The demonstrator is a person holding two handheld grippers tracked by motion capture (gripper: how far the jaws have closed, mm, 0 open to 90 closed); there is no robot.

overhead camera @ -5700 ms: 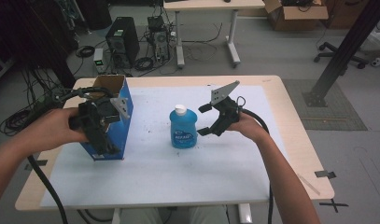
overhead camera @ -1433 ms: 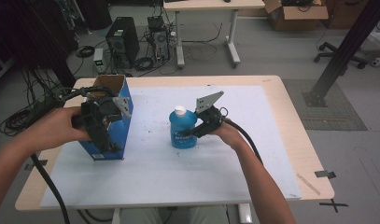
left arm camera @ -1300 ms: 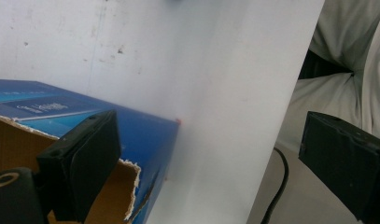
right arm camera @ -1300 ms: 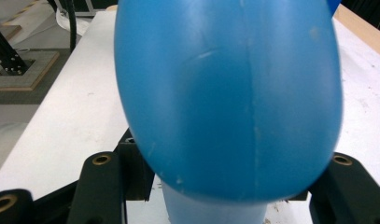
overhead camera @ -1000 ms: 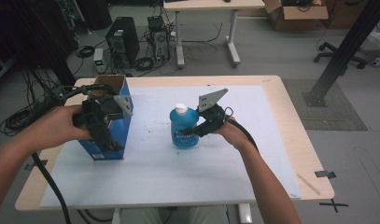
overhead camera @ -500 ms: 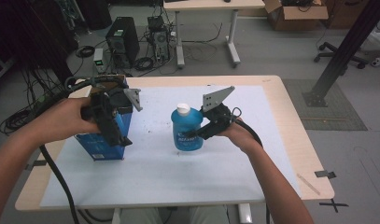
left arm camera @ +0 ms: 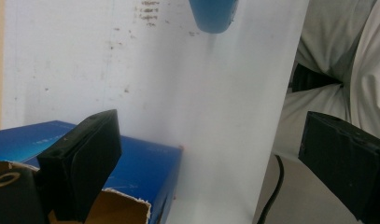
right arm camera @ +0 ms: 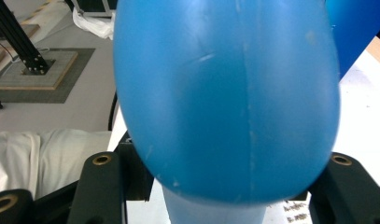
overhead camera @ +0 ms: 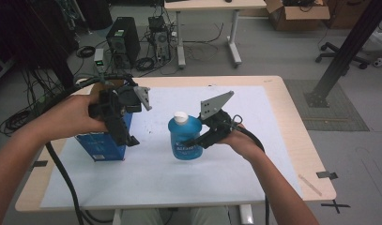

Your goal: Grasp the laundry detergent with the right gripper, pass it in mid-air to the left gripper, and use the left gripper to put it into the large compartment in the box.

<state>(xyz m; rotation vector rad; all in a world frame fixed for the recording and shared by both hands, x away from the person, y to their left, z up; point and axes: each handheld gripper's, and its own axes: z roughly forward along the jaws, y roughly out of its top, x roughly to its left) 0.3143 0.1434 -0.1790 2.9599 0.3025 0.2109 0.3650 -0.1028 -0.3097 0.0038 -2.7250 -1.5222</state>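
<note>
A blue plastic bottle [overhead camera: 185, 137] with a white cap [overhead camera: 180, 116] is near the middle of the white mat. My right gripper [overhead camera: 194, 140] is shut on its body from the right. In the right gripper view the bottle [right arm camera: 225, 93] bulges between the two black jaws. It seems raised a little off the mat. My left gripper [overhead camera: 125, 136] hangs open over the right end of an open blue cardboard box [overhead camera: 100, 146], its jaws pointing down. In the left gripper view the left gripper [left arm camera: 211, 154] stands wide with nothing between its jaws, the box [left arm camera: 145, 163] under one jaw and the bottle's base [left arm camera: 213, 14] farther off.
The white mat [overhead camera: 156, 187] covers most of the wooden table [overhead camera: 301, 140]. Cables trail from both grippers off the near edge. Beyond the table are a computer tower [overhead camera: 120, 40], another desk and a black post base [overhead camera: 329, 101] on the floor.
My right gripper closed on the bottle and has drawn it a little up and toward me. My left gripper has risen from the box and shifted right.
</note>
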